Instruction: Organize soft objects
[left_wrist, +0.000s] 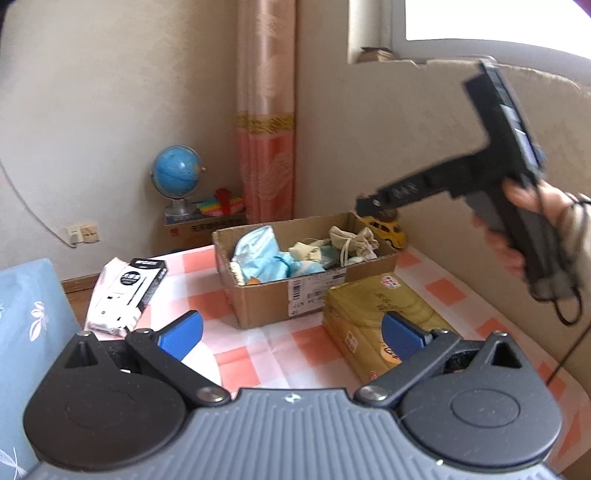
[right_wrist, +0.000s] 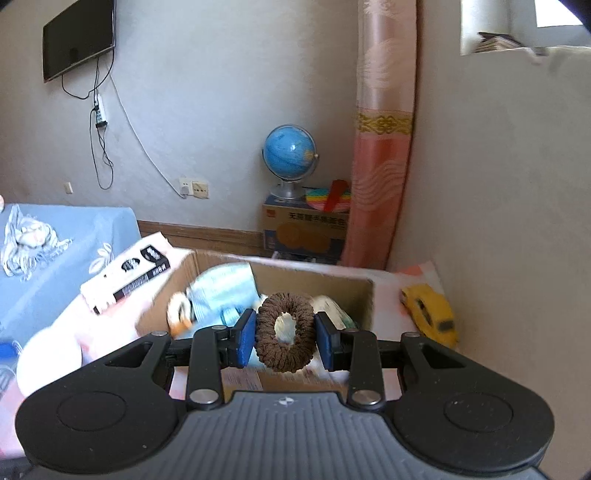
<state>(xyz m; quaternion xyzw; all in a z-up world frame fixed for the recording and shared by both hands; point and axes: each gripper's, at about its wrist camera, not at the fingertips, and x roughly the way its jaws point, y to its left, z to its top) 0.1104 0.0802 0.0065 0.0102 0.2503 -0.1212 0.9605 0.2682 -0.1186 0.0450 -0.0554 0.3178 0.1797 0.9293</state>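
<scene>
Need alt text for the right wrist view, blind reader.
The right gripper pinches a brown scrunchie above an open cardboard box of soft items. A yellow toy car lies to the right.

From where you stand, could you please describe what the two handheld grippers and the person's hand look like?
Both grippers, the left gripper and the right gripper, share one build: a ribbed grey body with a small emblem, round black housings, black link arms with silver pivot pins, and blue ribbed pads. From the side, the right one has a black pistol-style handle. The hand wears a greyish fingerless glove; a thin black cable hangs beneath.
</scene>
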